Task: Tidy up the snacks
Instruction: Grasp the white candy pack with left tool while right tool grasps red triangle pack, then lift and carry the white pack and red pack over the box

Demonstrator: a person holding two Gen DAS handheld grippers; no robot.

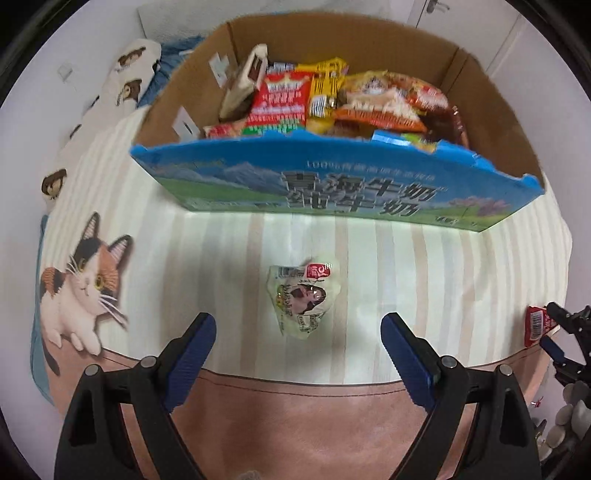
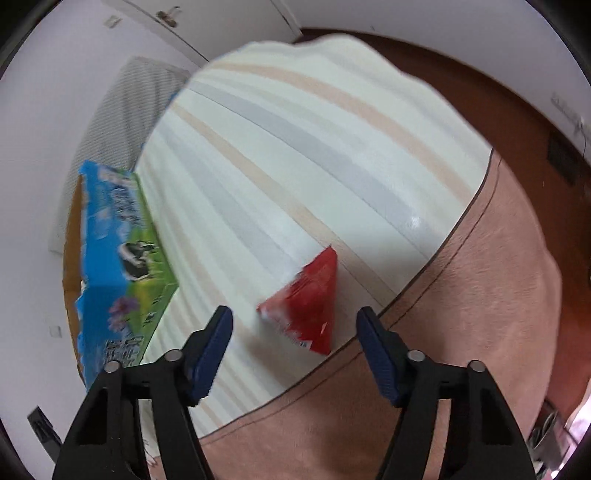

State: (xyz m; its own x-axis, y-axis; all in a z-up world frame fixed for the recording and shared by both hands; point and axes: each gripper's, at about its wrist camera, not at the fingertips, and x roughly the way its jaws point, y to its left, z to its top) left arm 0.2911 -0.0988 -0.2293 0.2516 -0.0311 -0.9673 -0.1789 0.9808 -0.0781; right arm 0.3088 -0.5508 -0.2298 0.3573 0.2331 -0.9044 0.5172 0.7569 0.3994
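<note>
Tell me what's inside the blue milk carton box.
The blue milk carton box holds a pile of snack packets: a red-and-green packet, yellow wrappers, orange bags. Whatever lies beneath them and the box floor is covered.

I see a striped cloth (image 1: 424,258) over a pink cover (image 1: 295,424), a calico cat print (image 1: 85,291) at its left edge, a dog-print pillow (image 1: 129,74) beyond, and a white door (image 2: 192,22) behind.
</note>
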